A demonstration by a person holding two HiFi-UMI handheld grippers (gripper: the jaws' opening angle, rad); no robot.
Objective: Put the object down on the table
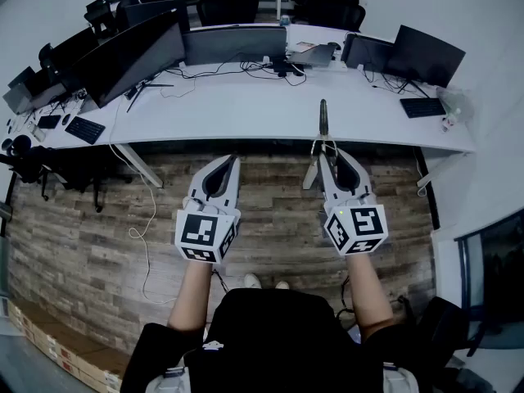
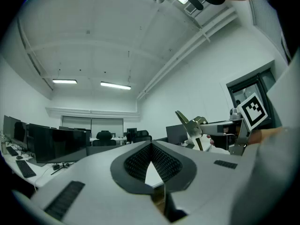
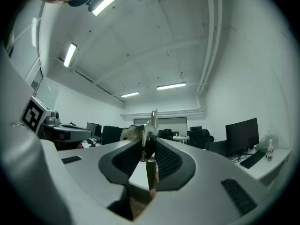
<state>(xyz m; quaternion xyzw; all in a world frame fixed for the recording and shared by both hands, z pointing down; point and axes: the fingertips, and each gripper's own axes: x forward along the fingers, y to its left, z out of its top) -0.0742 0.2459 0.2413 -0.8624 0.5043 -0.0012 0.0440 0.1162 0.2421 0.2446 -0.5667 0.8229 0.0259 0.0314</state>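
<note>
My right gripper (image 1: 325, 151) is shut on a slim metal tool (image 1: 323, 118). The tool's dark end points at the front edge of the white table (image 1: 246, 105), and a pale handle hangs down beside the jaws. In the right gripper view the tool (image 3: 151, 125) stands upright, pinched between the ribbed pads (image 3: 165, 159). The left gripper (image 1: 235, 160) hovers level with it to the left, over the wooden floor, tips together and empty. The left gripper view shows those tips (image 2: 151, 145) meeting, with the held tool (image 2: 192, 128) off to the right.
Both grippers hang over the plank floor (image 1: 270, 195), short of the table. Monitors (image 1: 135, 51) (image 1: 426, 54), keyboards (image 1: 84, 129) (image 1: 422, 107) and cables crowd the table's back and ends. A loose cable (image 1: 141, 228) runs across the floor at left. Office chairs (image 1: 225, 2) stand behind.
</note>
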